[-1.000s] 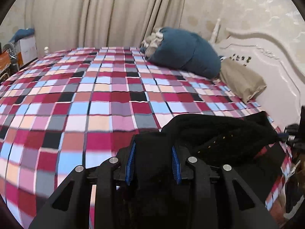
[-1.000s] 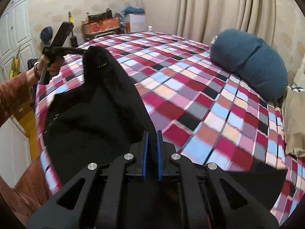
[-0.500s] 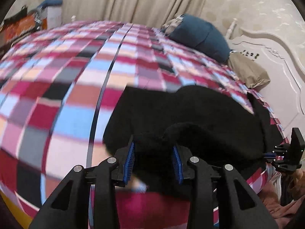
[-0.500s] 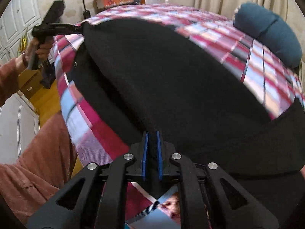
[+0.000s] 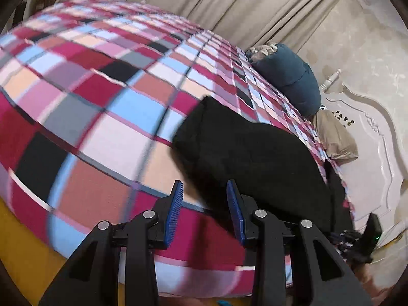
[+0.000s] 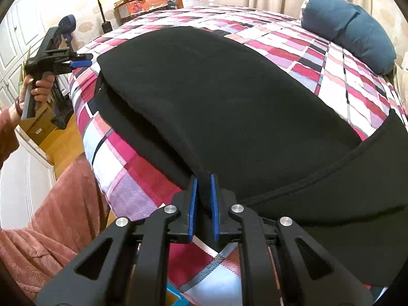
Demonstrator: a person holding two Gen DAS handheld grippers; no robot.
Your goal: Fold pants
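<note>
Pants (image 6: pixel 229 97): black, folded over, flat on checked bedspread (image 5: pixel 76 102) near its edge; right gripper (image 6: pixel 203 199): pinching pants' fold; left gripper (image 5: pixel 204 204): spread, empty, clear of cloth; blue pillow (image 6: pixel 349 33) beyond.

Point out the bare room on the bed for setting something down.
Bare bedspread runs from the black pants' left edge to the far foot corner, and between the pants and the blue bolster pillow. Crowded: the near edge, where pants lie folded and the right gripper pinches them, and the headboard side with pillows.
</note>
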